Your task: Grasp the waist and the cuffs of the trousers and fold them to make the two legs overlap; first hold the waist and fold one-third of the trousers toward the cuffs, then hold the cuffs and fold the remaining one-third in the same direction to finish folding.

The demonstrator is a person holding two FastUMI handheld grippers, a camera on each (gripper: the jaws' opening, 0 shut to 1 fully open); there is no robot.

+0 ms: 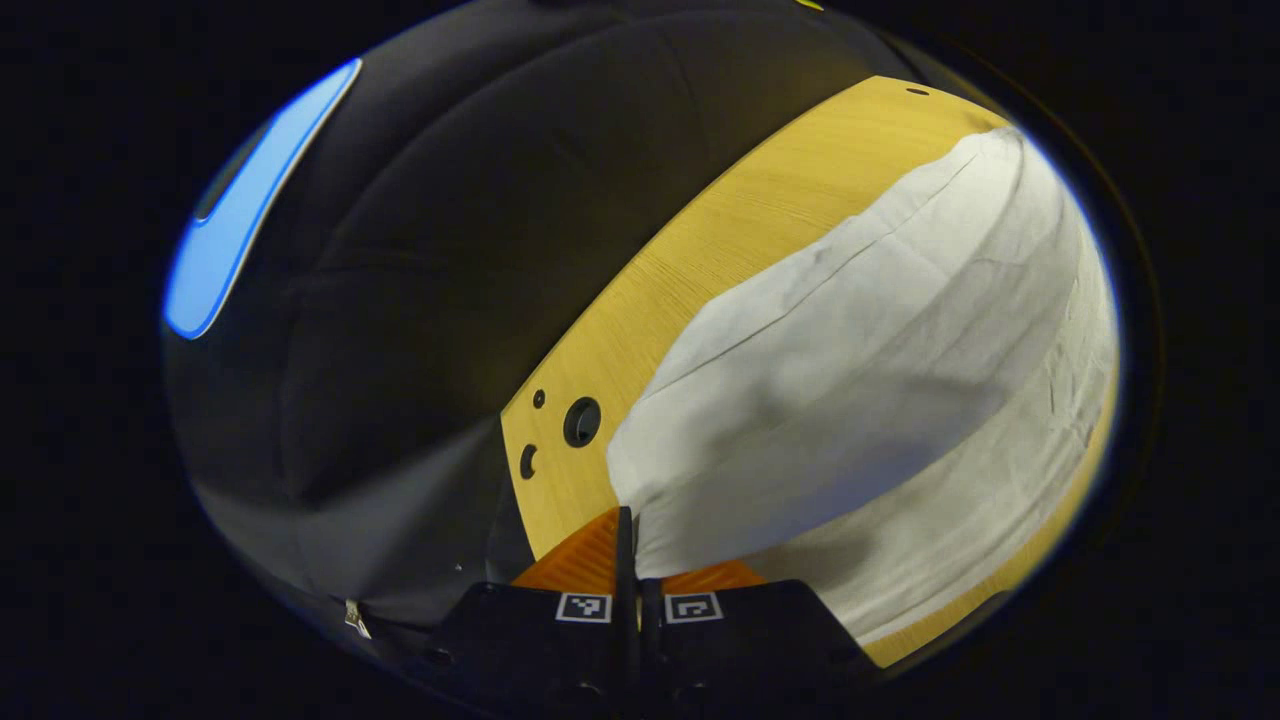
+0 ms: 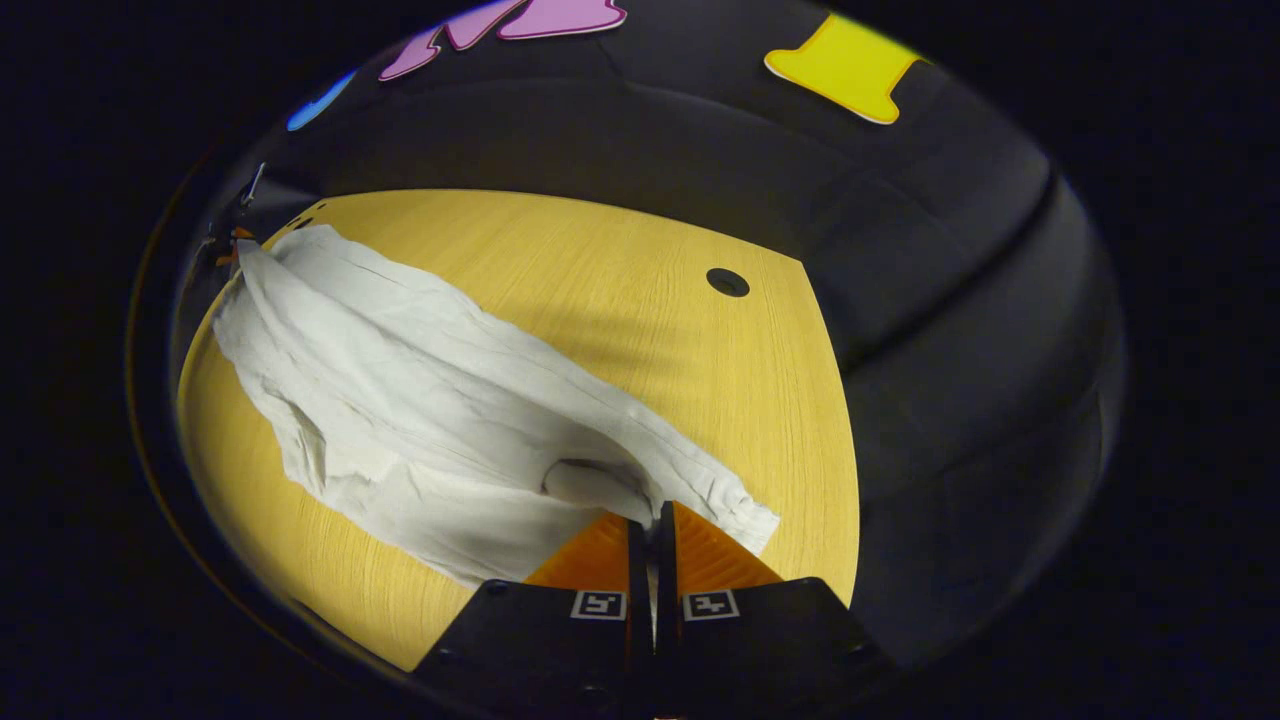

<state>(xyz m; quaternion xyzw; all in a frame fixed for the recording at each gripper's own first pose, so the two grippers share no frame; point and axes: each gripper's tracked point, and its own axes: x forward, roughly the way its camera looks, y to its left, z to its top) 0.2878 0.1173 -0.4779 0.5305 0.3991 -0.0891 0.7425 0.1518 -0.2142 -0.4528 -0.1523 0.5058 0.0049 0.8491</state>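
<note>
White trousers [image 1: 850,380] lie lengthwise on a yellow wooden table [image 1: 720,240], partly lifted and creased. My left gripper [image 1: 632,515] is shut on one end of them, at a corner near the table's edge. In the right gripper view the trousers [image 2: 420,380] stretch from far upper left to the near right. There my right gripper [image 2: 652,515] is shut on the near end, where the edge looks gathered, with cloth showing between the fingers. The left gripper [image 2: 228,245] shows small at the cloth's far end. The near end hangs a little above the table [image 2: 620,330].
Round holes [image 1: 582,422] pierce the tabletop beside the left gripper, and another hole [image 2: 727,282] sits near the far edge in the right gripper view. The black booth wall [image 2: 950,330] stands close behind the table's edges. Bare wood lies beyond the trousers.
</note>
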